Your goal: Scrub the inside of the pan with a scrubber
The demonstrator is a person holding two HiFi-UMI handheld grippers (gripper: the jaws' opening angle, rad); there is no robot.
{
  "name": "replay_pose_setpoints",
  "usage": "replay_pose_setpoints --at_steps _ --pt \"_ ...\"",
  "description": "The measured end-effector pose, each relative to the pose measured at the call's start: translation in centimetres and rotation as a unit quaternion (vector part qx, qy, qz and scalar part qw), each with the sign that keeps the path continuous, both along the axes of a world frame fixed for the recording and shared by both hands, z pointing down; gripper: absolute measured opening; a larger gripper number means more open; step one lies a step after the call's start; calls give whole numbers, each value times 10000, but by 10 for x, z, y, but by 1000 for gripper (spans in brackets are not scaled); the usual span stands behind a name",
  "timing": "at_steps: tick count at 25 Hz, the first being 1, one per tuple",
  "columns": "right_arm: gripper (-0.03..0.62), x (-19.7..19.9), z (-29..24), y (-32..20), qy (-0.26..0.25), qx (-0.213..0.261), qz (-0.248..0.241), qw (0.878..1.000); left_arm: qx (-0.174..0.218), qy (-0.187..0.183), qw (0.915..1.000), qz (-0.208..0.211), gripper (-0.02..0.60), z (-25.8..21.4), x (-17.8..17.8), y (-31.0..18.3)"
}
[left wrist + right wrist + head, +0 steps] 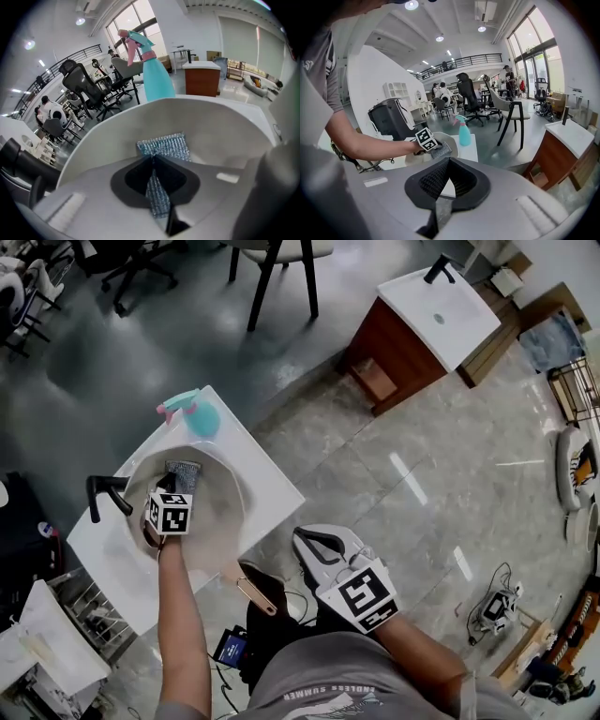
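Right tongs [449, 159] hang closed and empty off the worktop's [272, 491] near edge, well apart from the pan [223, 521]. Left tongs [153, 161] are clamped on the scrubber [164, 145], down inside the pan with the pad at its far wall. We judge scrubbing is under way. No suds are visible, and we can't tell how much of the inside is left.
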State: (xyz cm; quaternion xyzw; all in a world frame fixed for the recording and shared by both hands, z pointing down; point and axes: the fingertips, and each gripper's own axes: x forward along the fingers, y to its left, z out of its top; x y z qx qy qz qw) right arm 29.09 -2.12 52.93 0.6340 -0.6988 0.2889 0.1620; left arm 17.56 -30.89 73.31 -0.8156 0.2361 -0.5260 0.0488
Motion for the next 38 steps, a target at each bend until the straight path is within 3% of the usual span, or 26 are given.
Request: replay_pose_setpoints --at_steps 6,15,26,32,38 --pt "2 -12 -5 -3 -6 87 -252 9996 -54 -202 9996 -209 25 11 -39 16" --pt "2 -51 -27 -25 98 203 -791 9966 -492 -251 9985 68 23 14 -59 77" --pt "2 -104 -49 -39 243 457 -1326 9898 -88 703 9975 57 21 -85 -78 96" --pt "2 -136 -67 -57 298 650 -1758 9818 260 1150 9921 -426 21 -147 -137 86" --pt "2 -165 -78 -74 337 737 -2070 9750 358 1217 9837 -1273 21 -165 -239 78"
